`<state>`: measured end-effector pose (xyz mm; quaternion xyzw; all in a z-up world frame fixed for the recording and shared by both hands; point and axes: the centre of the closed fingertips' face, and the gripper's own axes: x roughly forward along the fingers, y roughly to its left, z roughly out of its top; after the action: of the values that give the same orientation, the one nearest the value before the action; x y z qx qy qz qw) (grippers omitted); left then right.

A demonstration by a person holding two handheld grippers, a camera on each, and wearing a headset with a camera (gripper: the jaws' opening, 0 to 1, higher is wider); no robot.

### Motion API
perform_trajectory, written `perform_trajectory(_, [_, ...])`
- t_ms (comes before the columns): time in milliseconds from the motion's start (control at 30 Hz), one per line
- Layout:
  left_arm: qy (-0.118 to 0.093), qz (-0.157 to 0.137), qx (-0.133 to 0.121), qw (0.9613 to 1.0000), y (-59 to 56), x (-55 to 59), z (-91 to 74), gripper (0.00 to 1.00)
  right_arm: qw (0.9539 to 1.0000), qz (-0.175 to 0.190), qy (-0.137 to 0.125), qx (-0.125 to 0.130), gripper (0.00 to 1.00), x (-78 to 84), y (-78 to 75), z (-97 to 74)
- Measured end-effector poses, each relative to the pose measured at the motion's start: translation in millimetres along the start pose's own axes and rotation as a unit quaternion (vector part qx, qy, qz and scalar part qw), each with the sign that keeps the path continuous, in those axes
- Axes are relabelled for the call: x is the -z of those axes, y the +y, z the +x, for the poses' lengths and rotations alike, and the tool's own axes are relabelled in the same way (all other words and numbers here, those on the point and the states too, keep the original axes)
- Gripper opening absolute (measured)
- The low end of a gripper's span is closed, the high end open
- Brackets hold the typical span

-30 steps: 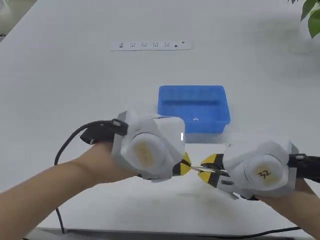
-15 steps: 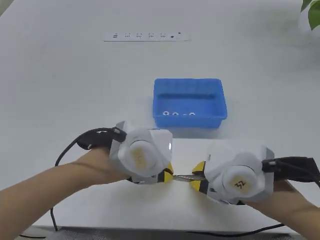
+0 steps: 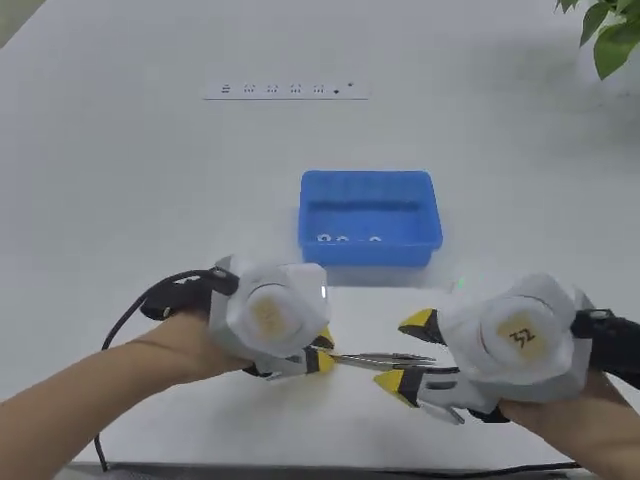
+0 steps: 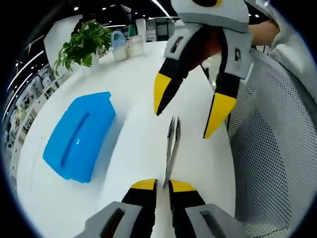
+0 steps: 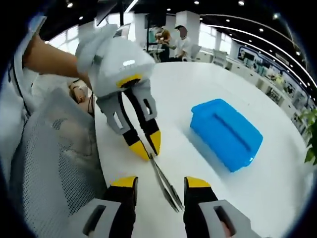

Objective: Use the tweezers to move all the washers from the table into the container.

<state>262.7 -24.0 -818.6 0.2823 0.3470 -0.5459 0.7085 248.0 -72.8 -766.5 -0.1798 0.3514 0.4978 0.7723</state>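
I hold the tweezers [image 3: 385,358] clamped in the left gripper [image 3: 318,358]. The right gripper [image 3: 405,350] is spread, tweezer tips between its fingers [image 3: 420,322]; container [image 3: 366,256] beyond.

The container [image 3: 367,215] is bright blue, the tweezers [image 3: 390,358] silver, the table [image 3: 120,180] plain white, and the left gripper [image 3: 322,360] and right gripper [image 3: 403,350] white with black jaws tipped yellow.

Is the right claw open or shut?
Open. The right claw has its tips wide apart around the tweezers; the left claw grips them.
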Motion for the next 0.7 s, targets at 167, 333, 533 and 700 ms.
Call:
perform_trajectory(167, [-0.062, -0.140, -0.034, 0.9876, 0.1, -14.1, -30.8, 0.25, 0.9974, 0.047, -0.036, 0.040, 0.51, -11.3, -6.8, -23.8])
perform_trajectory(333, [-0.156, -0.263, -0.095, 0.9474, 16.5, -35.4, -69.9, 0.50, 0.9900, 0.097, -0.073, 0.073, 0.62, -18.6, -22.7, -38.2])
perform_trajectory(533, [-0.194, -0.313, -0.223, 0.9027, 42.6, -33.9, -123.0, 0.79, 0.9777, 0.134, -0.113, 0.115, 0.70, -24.4, -45.6, -53.8])
perform_trajectory(700, [-0.198, -0.329, -0.284, 0.8785, 51.6, -22.6, -146.3, 0.99, 0.9717, 0.151, -0.126, 0.131, 0.80, -23.8, -50.5, -58.5])
